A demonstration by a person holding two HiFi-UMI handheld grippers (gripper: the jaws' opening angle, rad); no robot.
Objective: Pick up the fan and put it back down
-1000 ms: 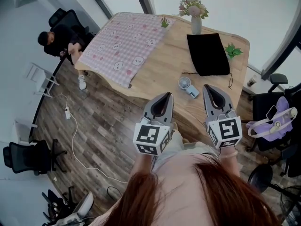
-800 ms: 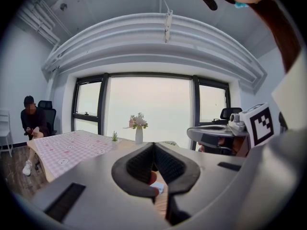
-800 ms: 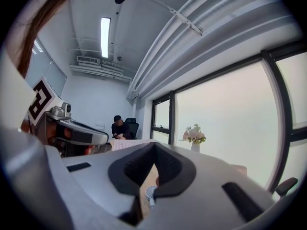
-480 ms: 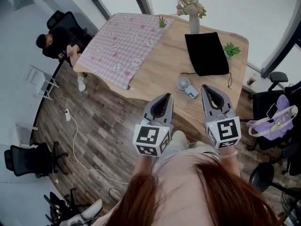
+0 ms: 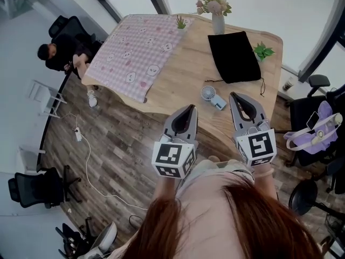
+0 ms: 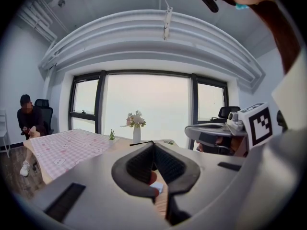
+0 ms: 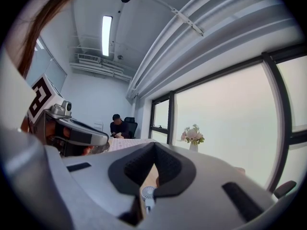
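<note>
Head view showed the left gripper (image 5: pixel 188 109) and right gripper (image 5: pixel 236 97) with jaws pressed together, nothing in them. The small pale-blue handheld fan (image 5: pixel 211 95) lay flat on the wooden table (image 5: pixel 188 74) just ahead, between their tips. Reaching in without spreading first, I reckoned, could shove it away; its round grille and slim handle looked light and slippery.

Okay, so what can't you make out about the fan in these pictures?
- Fan switch and handle details: head view, too small.
- Fan's lower part: right gripper view, hidden behind the shut jaws of the right gripper.
- Black pouch contents: head view, fabric covers them.
</note>
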